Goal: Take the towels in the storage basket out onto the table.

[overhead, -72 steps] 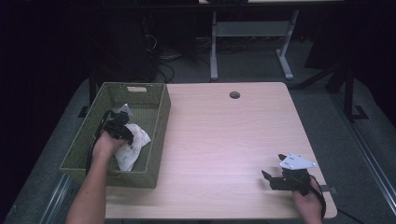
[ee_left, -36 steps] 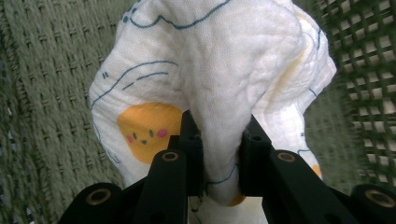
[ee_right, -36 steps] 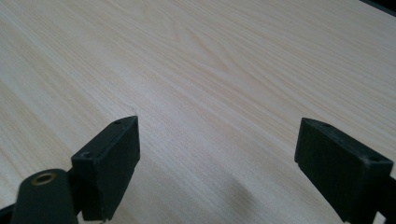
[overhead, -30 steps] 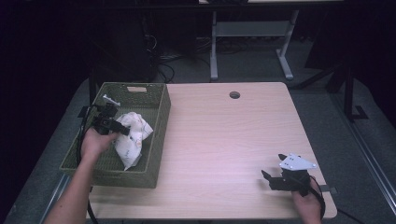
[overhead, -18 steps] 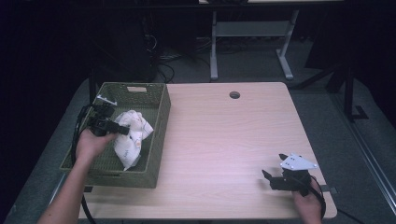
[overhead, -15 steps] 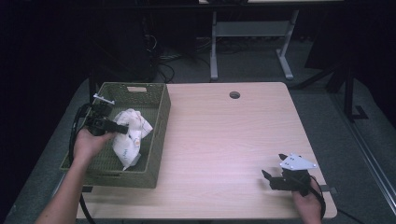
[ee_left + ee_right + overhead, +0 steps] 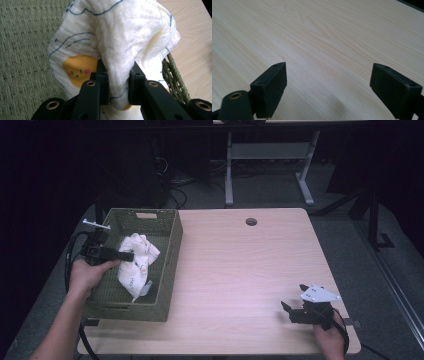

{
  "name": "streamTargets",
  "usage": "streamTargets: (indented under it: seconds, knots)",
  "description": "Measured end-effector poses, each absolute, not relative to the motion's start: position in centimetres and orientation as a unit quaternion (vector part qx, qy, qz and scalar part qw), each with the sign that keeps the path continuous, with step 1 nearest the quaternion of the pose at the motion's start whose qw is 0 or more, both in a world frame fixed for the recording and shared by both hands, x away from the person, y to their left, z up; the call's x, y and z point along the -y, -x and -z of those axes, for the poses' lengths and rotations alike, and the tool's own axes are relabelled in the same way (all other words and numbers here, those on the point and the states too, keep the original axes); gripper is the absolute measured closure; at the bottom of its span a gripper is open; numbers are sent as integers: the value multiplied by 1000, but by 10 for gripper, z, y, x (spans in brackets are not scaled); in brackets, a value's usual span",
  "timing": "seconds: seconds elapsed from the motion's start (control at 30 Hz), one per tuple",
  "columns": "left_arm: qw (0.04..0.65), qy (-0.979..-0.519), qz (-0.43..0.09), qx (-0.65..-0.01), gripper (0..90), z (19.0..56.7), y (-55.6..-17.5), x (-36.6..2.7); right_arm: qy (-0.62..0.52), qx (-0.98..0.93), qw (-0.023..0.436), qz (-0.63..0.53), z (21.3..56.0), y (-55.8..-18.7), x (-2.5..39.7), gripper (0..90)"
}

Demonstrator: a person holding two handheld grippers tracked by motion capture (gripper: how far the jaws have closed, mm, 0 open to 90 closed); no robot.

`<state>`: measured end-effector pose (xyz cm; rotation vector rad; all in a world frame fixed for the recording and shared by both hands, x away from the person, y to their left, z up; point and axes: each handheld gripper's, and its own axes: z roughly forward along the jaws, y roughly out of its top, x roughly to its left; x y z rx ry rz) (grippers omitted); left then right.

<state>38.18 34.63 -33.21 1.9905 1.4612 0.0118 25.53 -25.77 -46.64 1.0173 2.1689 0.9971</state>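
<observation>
A white cloth (image 7: 134, 265) printed with blue lines and a yellow patch hangs inside the green woven basket (image 7: 168, 260) at the table's left. My left gripper (image 7: 125, 256) is shut on a fold of that cloth (image 7: 117, 50), and the jaws pinch the fabric from both sides in the left gripper view, where the left gripper (image 7: 117, 86) rises from the bottom. The cloth is lifted off the basket floor (image 7: 25, 50). Near the table's front right corner my right gripper (image 7: 292, 305) rests low over the wood; in its own view the right gripper (image 7: 328, 87) stands open with nothing between the jaws.
The light wooden table (image 7: 240, 270) has a round cable hole (image 7: 251, 221) near its far edge. A desk frame (image 7: 270, 155) stands on the dark floor behind the table. The basket's right wall (image 7: 175, 75) is close beside the cloth.
My left gripper has drawn back toward the basket's left side and risen, pulling the cloth up with it. The right gripper has stayed put.
</observation>
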Motion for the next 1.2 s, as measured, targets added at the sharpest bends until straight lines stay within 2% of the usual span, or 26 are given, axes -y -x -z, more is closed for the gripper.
streamTargets:
  seconds: [1.2]
  knots:
    - [454, -720, 82, -518, 748, 303, -370, -355, -377, -804, 275, -370, 465, -255, 259, 137]
